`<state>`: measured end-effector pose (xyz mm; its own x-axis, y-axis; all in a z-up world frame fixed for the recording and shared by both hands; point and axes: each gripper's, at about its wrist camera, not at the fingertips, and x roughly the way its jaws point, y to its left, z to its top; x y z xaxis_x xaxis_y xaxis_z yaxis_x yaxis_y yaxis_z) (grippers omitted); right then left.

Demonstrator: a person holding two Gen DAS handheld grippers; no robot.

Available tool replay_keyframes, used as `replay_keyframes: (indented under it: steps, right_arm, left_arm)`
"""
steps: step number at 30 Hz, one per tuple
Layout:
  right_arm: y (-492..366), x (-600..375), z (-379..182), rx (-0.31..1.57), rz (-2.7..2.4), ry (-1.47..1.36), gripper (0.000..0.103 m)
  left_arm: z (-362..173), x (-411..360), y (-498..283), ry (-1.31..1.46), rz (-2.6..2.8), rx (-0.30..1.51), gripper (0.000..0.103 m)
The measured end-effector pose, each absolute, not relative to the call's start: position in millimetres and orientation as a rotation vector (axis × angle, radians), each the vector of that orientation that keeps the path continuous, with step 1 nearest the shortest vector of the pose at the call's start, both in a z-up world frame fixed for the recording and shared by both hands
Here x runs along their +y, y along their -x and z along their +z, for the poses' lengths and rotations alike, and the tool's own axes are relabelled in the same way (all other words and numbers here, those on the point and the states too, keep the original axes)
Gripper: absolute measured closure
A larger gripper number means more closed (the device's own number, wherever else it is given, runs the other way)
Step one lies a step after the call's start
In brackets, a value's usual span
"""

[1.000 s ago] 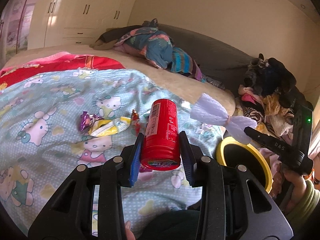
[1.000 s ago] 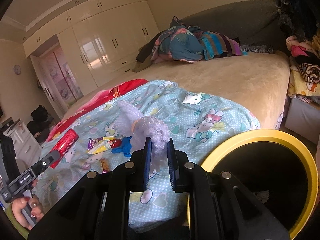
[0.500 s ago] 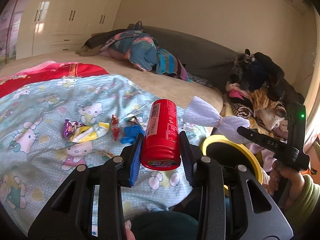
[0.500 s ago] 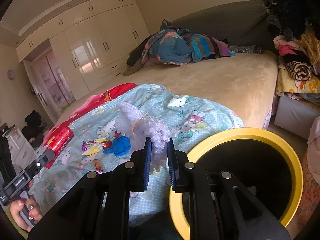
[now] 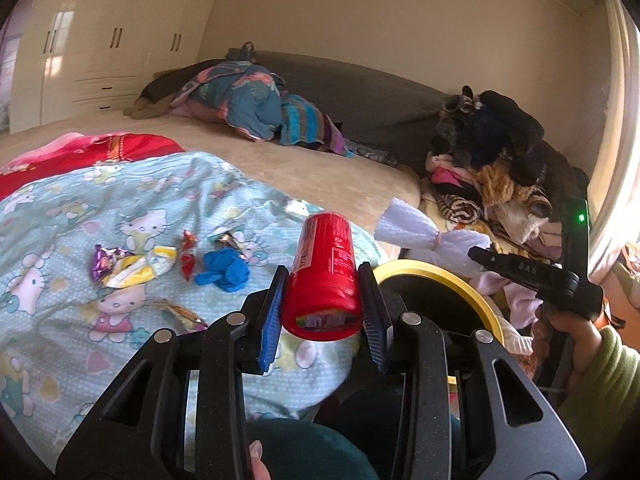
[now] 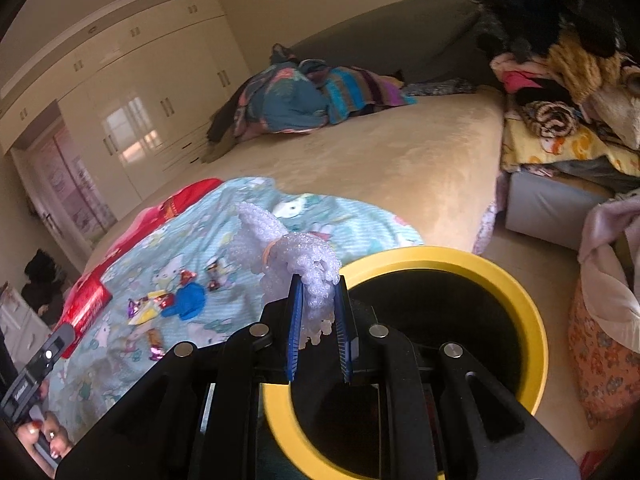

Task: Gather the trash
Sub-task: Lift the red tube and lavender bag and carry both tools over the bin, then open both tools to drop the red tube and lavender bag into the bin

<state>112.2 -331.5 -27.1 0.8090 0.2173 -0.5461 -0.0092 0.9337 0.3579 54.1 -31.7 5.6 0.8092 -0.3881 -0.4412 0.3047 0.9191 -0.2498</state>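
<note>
My left gripper [image 5: 322, 280] is shut on a red can [image 5: 324, 276], held above the edge of the bed, beside the yellow-rimmed black bin [image 5: 444, 280]. My right gripper [image 6: 318, 312] is shut on a white bubble-wrap bundle [image 6: 296, 256] tied with a rubber band, held over the bin's near rim [image 6: 440, 256]. The bundle also shows in the left wrist view [image 5: 416, 232]. Candy wrappers [image 5: 132, 260] and a crumpled blue glove [image 5: 224, 270] lie on the Hello Kitty blanket [image 5: 80, 220]; they also show in the right wrist view [image 6: 168, 304].
A pile of clothes [image 5: 500, 168] stands right of the bin. Folded bedding [image 5: 248, 112] lies at the head of the beige bed [image 6: 400, 152]. White wardrobes [image 6: 140, 100] line the far wall. An orange patterned basket [image 6: 600, 352] stands by the bin.
Both grippers have moved right towards the bin, still holding their loads. The bin now fills more of the right wrist view, and the bubble wrap hangs over its rim.
</note>
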Motion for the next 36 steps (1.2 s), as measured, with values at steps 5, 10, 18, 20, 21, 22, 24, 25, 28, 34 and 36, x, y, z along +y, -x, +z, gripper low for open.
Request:
replay_keyframes:
  steps: [5, 10, 18, 20, 21, 22, 24, 25, 28, 34, 36]
  right_arm:
    - [-110.5, -351.1, -28.6, 0.621, 0.095, -0.375, 0.088]
    - [-110.2, -365.5, -33.5, 0.645, 0.075, -0.377, 0.088]
    - [-110.1, -383.2, -45.8, 0.667, 0.044, -0.412, 0.088]
    - [-110.9, -388.2, -48.2, 0.676, 0.04, -0.418, 0.088]
    - [-111.3, -390.0, -48.9, 0.679, 0.037, -0.419, 0.088]
    - [-111.8, -392.4, -50.3, 0.684, 0.033, -0.418, 0.088]
    - [-113.0, -396.3, -53.1, 0.703, 0.025, -0.41, 0.088]
    - [-113.6, -398.8, -54.7, 0.713, 0.02, -0.405, 0.088]
    - [-115.8, -404.7, -60.8, 0.751, 0.013, -0.398, 0.088]
    - [-117.7, -415.1, -78.4, 0.811, -0.002, -0.413, 0.088]
    - [-118.1, -417.4, -82.9, 0.825, -0.002, -0.419, 0.088]
  left_arm:
    - [6.9, -45.1, -51.6, 0.149, -0.396, 0.503, 0.075]
    - [5.0, -59.1, -54.2, 0.134, -0.426, 0.513, 0.076]
    - [-6.0, -93.0, -68.5, 0.096, -0.471, 0.563, 0.077]
    - [-8.8, -104.1, -72.3, 0.078, -0.487, 0.572, 0.077]
    - [-9.9, -109.1, -72.9, 0.069, -0.493, 0.575, 0.077]
    - [-11.7, -116.6, -74.8, 0.055, -0.503, 0.58, 0.077]
    - [-14.2, -127.8, -78.2, 0.038, -0.52, 0.589, 0.077]
    - [-15.4, -130.9, -79.6, 0.033, -0.525, 0.591, 0.077]
    - [-18.6, -150.8, -86.5, 0.008, -0.55, 0.596, 0.077]
    - [-26.3, -182.9, -99.0, -0.013, -0.586, 0.614, 0.077]
    - [-28.9, -191.5, -103.1, -0.02, -0.593, 0.619, 0.077]
